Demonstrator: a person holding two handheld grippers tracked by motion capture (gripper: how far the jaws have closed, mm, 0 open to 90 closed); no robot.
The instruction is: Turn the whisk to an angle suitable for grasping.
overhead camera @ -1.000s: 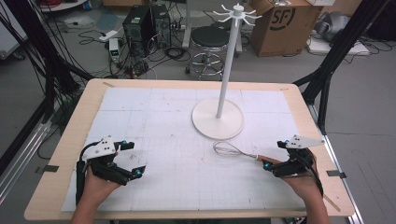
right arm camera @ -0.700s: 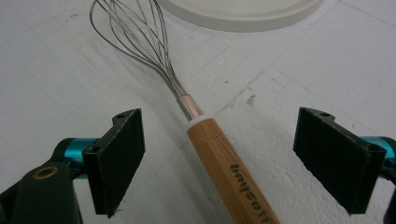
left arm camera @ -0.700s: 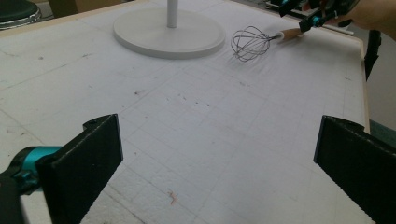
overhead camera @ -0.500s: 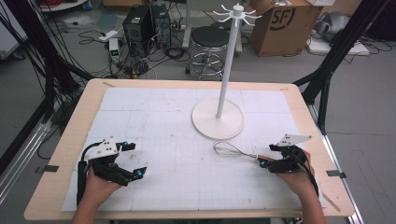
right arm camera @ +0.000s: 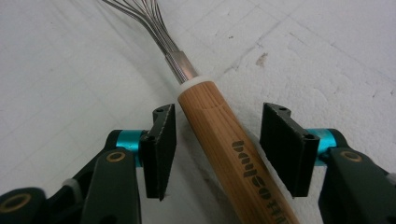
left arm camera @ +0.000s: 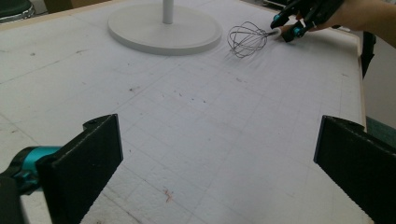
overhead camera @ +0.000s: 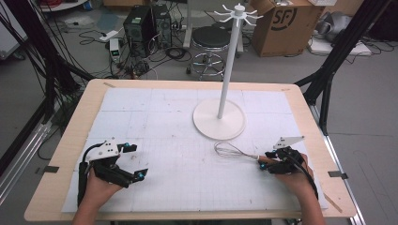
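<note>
A wire whisk with a wooden handle lies flat on the white gridded mat, its handle running between the jaws of the right gripper. Those jaws stand partly open on either side of the handle, the left one close to the wood and the right one a little farther off, neither clearly pressing it. The wire loops point ahead of the jaws, toward the round white base of the hanger stand, which lies just beyond the loops; the stand's thin pole rises to a ring of small hooks. The left gripper rests well apart from the whisk, low over the mat, its jaws spread wide with nothing between them. The mat covers most of the wooden tabletop.
</note>
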